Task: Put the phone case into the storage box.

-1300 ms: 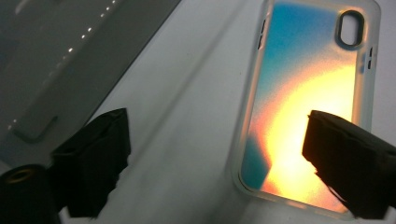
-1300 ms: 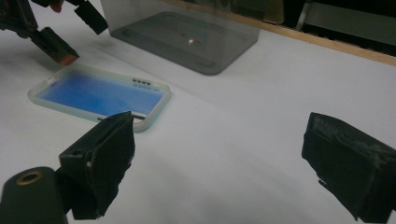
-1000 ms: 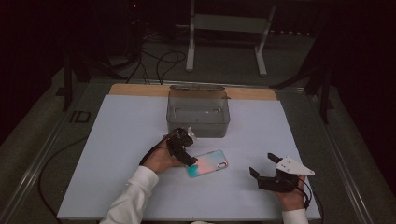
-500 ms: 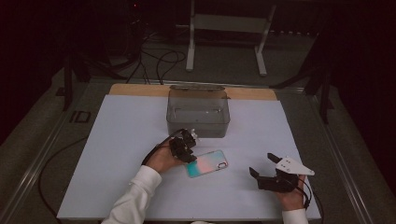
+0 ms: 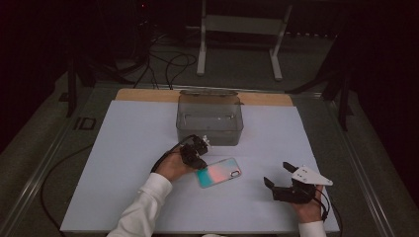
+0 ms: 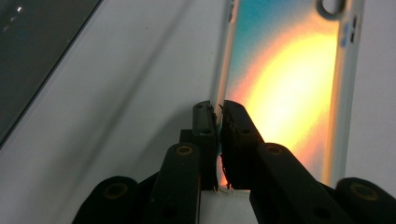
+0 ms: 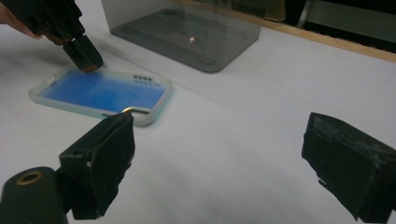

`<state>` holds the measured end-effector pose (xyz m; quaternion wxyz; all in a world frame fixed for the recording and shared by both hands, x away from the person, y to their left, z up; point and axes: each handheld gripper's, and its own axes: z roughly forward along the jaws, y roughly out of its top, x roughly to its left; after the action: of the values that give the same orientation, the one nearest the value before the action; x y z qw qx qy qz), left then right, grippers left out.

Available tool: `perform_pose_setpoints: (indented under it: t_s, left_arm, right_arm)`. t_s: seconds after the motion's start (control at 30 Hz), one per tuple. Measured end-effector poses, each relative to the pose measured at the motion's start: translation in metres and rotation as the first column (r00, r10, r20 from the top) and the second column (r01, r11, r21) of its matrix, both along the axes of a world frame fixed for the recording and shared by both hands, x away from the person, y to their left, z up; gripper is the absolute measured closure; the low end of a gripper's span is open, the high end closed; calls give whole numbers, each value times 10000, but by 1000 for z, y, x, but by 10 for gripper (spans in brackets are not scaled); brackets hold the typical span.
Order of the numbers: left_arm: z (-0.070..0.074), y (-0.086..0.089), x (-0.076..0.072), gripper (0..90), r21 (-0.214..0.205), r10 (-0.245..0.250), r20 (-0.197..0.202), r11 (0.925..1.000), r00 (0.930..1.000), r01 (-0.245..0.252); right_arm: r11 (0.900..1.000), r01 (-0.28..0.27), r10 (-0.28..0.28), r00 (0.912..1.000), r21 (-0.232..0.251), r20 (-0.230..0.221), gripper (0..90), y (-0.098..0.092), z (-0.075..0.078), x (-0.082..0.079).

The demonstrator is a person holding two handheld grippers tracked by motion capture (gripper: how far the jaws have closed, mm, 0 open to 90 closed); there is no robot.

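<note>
Left tool (image 6: 218,112) had just been closing, and in the left gripper view its jaws stood nearly together with the thin rim of the phone case (image 6: 285,88) pinched between them at one end. The case lay flat on the white worktop (image 5: 123,163), in front of the clear box (image 5: 210,120) and a little to the right of the left hand (image 5: 173,165); in the high view its back glowed teal and orange, and in the right gripper view it looked blue with a pale rim. Right tool (image 7: 219,163) hovered low over the worktop well to the right of the case, its jaws spread wide with nothing between them, and its own camera showed the case (image 7: 102,93) farther off with the left tool (image 7: 84,56) bearing down on the far end. Judged from this, the grasp looked made but nothing more: the case seemed not yet lifted, since it rested on the worktop along its whole length as far as could be told. The box stood apparently empty, though its tinted walls made that hard to confirm. If the work was to put the case into the box, then the lift, the carry and the release were all left to do, and the right tool had no part in it so far.
</note>
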<state>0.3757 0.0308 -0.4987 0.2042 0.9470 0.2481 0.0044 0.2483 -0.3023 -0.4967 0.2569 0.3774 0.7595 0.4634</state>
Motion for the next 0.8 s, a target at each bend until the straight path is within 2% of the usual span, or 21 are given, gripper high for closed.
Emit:
perform_pose_setpoints:
  t_s: [0.1, 0.23, 0.4, 0.6, 0.7, 0.8]
  left_arm:
    - [0, 0, -3, 883, 34, 84, 182, 10000, 9998, -85]
    - [0, 2, -2, 887, -99, 117, 144, 9999, 9998, -115]
    - [0, 6, -5, 889, -250, 300, 298, 9993, 9991, -293]
    - [7, 17, -12, 889, -848, 694, 553, 9943, 9961, -645]
    - [12, 23, -19, 889, -1157, 961, 868, 9896, 9916, -857]
    - [15, 32, -23, 889, -1500, 1284, 981, 9822, 9869, -1128]
  right_arm:
    - [10000, -16, 16, 10000, 4, -5, 96, 1, 0, 0]
    - [10000, -29, 29, 10000, -7, -9, 96, 0, 0, 0]
    - [10000, 2, -2, 10000, 1, -29, 96, 0, 0, 0]
    - [10000, -44, 44, 10000, -18, -29, 96, 1, -1, 0]
    - [10000, -30, 30, 10000, -39, -27, 96, 0, -1, 1]
    - [10000, -21, 21, 10000, -60, -55, 96, 1, -1, 1]
